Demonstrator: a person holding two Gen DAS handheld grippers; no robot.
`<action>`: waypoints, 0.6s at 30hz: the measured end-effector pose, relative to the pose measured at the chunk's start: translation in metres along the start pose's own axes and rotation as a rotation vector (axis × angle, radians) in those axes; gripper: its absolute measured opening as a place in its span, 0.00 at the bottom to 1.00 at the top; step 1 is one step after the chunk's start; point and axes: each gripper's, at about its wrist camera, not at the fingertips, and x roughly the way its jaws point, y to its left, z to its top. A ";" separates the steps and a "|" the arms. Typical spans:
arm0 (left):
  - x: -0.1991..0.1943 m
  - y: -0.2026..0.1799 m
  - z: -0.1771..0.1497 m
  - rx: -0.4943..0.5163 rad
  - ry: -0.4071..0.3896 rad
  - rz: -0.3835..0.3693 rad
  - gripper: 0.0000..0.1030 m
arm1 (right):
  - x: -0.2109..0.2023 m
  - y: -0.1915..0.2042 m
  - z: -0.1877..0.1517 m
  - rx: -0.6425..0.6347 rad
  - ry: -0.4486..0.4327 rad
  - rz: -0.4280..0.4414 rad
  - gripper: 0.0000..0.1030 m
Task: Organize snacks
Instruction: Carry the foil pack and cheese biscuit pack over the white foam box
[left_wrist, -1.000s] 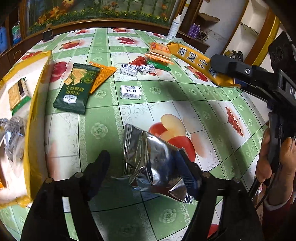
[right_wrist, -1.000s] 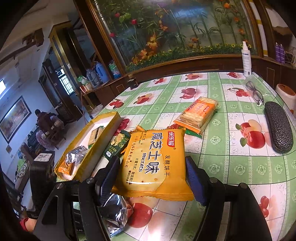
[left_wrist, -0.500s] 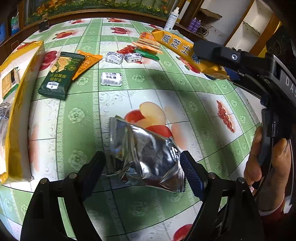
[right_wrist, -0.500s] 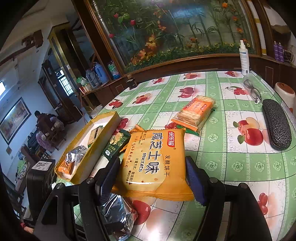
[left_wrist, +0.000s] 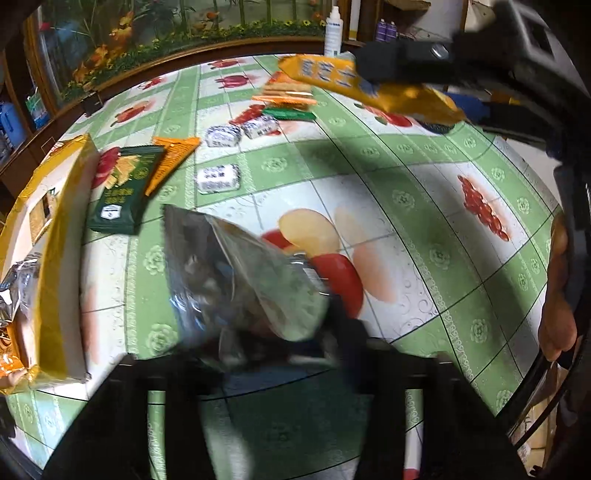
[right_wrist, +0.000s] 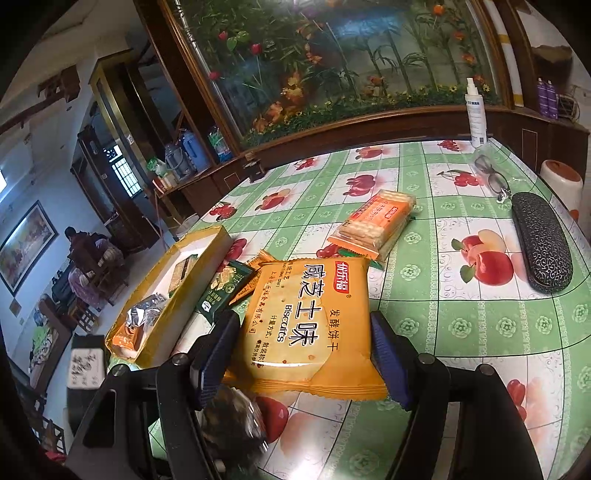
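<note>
The right tool (right_wrist: 299, 354) clamps an orange pack (right_wrist: 308, 325) printed "Biscuits", long axis pointing away, above the bench (right_wrist: 461, 332). The left tool (left_wrist: 269, 336) is closing on a crumpled silver pouch (left_wrist: 236, 280), its writing unreadable.

Even indoor light; crinkled silver foil packet (left_wrist: 236, 280) motion-blurred at 6 o'clock; fisheye bending and dark vignette at edges.
</note>
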 end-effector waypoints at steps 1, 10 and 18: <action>0.000 0.004 0.000 -0.008 -0.002 -0.008 0.25 | 0.000 0.000 0.000 0.000 0.000 0.002 0.70; -0.036 0.034 0.000 -0.044 -0.128 0.065 0.23 | 0.004 0.015 0.004 -0.020 0.000 0.041 0.70; -0.069 0.133 -0.002 -0.256 -0.217 0.203 0.22 | 0.044 0.071 0.011 -0.088 0.053 0.177 0.70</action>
